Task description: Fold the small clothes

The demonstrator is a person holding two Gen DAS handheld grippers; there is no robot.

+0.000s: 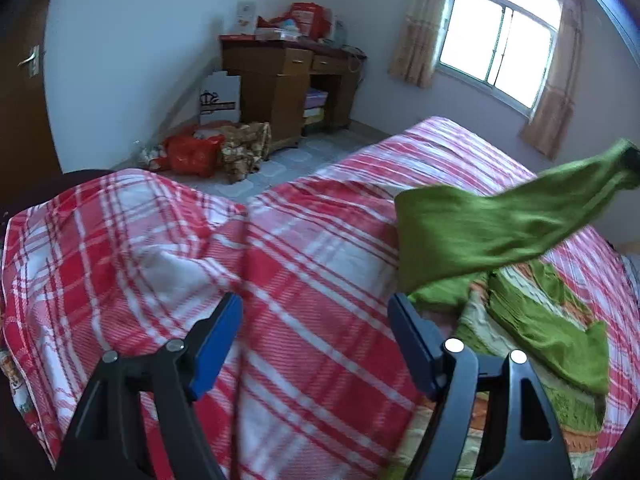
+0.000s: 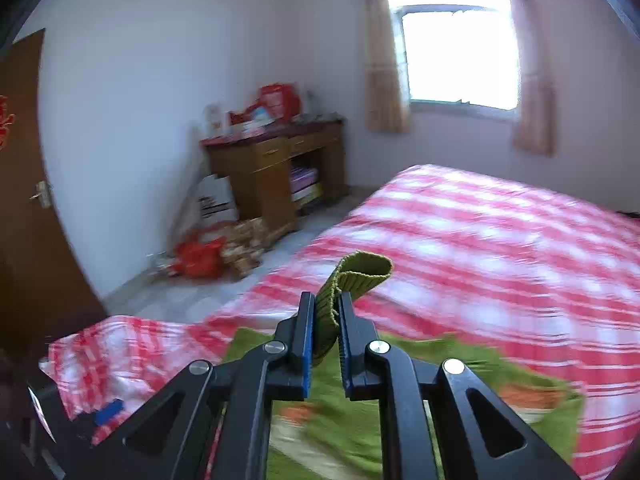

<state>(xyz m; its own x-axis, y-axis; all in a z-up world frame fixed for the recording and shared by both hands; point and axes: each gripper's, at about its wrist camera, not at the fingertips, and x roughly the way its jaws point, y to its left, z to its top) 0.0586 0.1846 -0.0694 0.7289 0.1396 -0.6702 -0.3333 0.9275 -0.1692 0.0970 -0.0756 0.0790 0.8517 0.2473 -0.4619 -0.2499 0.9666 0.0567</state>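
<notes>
The left tool [image 1: 314, 312] sits nearest the lens of its own camera, its blue-padded fingers [image 1: 214, 344] spread wide apart with nothing between them, poised over the red-and-white plaid blanket [image 1: 280, 264] that covers the bed. To the right of that tool on the blanket lies the green sweater [image 1: 548, 320], a small knitted garment with orange and pale patterned bands, its body spread on the bed. One green sleeve [image 1: 500, 220] is lifted off the bed and stretches up toward the right edge of the left wrist view, blurred. In the right wrist view the right tool [image 2: 326, 312] is clamped on the ribbed cuff [image 2: 356, 276] of that sleeve: the two fingers press the knit from both sides, and the cuff's end curls out beyond the tips. Below the right tool the rest of the sweater shows as a blurred green patch on the blanket. Beyond the bed's far-left corner, a brown wooden desk [image 1: 280, 80] stands against the wall with red bags and boxes piled on top, and red and patterned bags [image 1: 216, 152] lie on the tiled floor beside it. A curtained window [image 1: 500, 40] is set in the wall behind the bed.
</notes>
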